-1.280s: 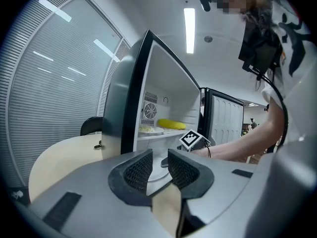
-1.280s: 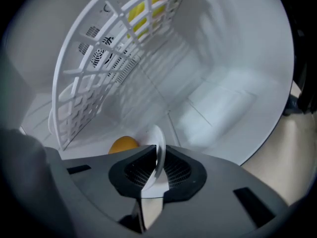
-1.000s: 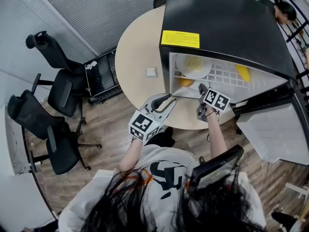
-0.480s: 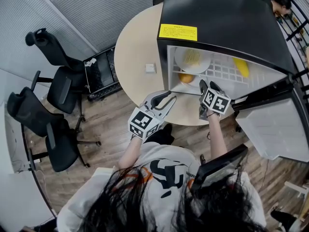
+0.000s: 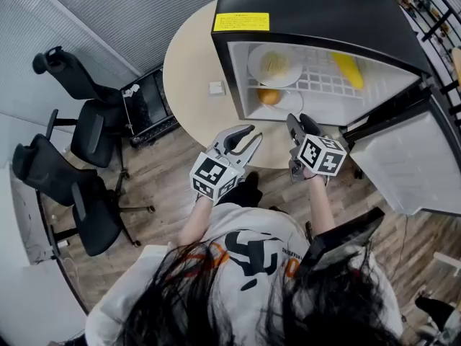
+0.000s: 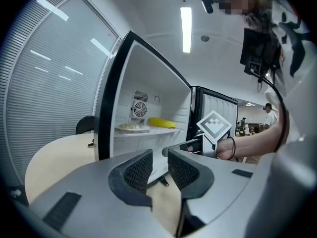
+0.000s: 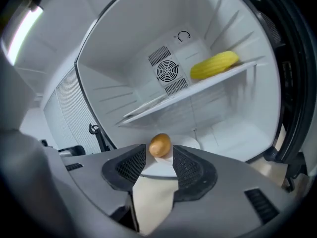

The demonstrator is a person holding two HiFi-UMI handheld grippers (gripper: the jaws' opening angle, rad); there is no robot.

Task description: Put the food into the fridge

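The black mini fridge (image 5: 317,9) stands open on the round table. On its wire shelf (image 5: 317,85) lie a plate of pale food (image 5: 274,65) (image 6: 131,127) and a yellow corn cob (image 5: 348,69) (image 7: 214,65). An orange round fruit (image 5: 268,96) (image 7: 160,145) rests on a white plate on the fridge floor. My right gripper (image 5: 300,121) (image 7: 158,157) hovers just outside the fridge mouth, aimed at that fruit. Its jaws are closing with nothing between them. My left gripper (image 5: 248,137) (image 6: 159,157) hangs open and empty to the left, over the table's edge.
The fridge door (image 5: 403,164) swings open to the right. A small white object (image 5: 216,88) lies on the beige table (image 5: 191,71). On the wooden floor to the left stand two black office chairs (image 5: 72,78) (image 5: 65,193) and a black box (image 5: 148,103).
My right gripper has drawn back from the orange fruit and out of the fridge mouth. The left gripper has stayed in about the same place. The head view has tilted.
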